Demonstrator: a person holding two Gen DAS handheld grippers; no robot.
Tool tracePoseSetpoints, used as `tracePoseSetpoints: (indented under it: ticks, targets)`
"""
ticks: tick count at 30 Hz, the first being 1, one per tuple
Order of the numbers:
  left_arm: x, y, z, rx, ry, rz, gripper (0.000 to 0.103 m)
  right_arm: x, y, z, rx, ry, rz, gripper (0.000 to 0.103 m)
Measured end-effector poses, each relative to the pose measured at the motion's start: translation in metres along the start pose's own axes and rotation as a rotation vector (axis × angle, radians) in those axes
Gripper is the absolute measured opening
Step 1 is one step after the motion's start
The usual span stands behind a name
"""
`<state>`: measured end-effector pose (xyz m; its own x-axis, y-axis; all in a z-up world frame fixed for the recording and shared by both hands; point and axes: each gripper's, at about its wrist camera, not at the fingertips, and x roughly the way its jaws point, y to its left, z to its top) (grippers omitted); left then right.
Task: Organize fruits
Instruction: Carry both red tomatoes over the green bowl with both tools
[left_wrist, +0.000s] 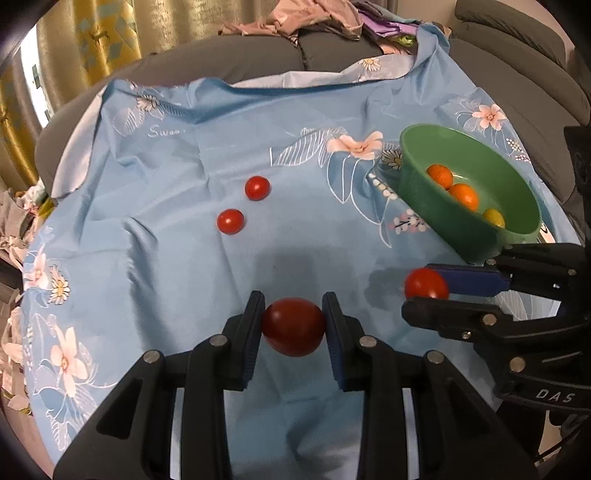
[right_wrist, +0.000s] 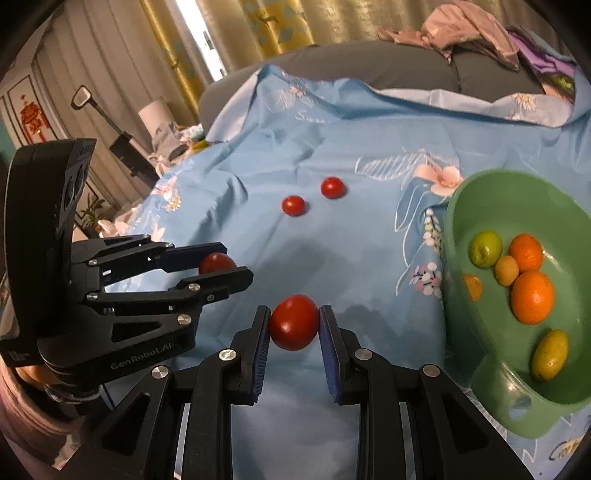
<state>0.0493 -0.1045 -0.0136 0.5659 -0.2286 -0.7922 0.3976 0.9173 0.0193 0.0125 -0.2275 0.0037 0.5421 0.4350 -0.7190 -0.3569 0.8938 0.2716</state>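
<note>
My left gripper is shut on a red tomato above the blue flowered cloth. My right gripper is shut on another red tomato. Each gripper shows in the other's view: the right gripper with its tomato, the left gripper with its tomato. Two more red tomatoes lie on the cloth farther off, also in the right wrist view. A green bowl to the right holds oranges and yellow-green citrus.
The blue cloth covers a grey sofa seat. Crumpled clothes lie on the sofa back. Yellow curtains hang behind. Clutter and a vacuum-like stand are left of the cloth.
</note>
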Motion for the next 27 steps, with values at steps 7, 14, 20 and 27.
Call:
tracePoseSetpoints:
  ticks: [7,14,20,27]
  targets:
    - [-0.021,-0.012,0.000,0.018,-0.036,-0.005,0.032,-0.025,0.004,-0.002,-0.006,-0.047,0.001,0.028]
    - [-0.036,-0.026,0.004,0.037,-0.065,-0.028,0.032,-0.041,0.002,-0.005,0.002,-0.092,-0.002,0.028]
    - [-0.042,-0.041,0.014,0.050,-0.080,-0.068,0.032,-0.055,-0.008,-0.008,0.026,-0.132,-0.016,0.028]
    - [-0.041,-0.060,0.035,0.074,-0.099,-0.135,0.032,-0.074,-0.034,-0.009,0.076,-0.183,-0.052,0.028]
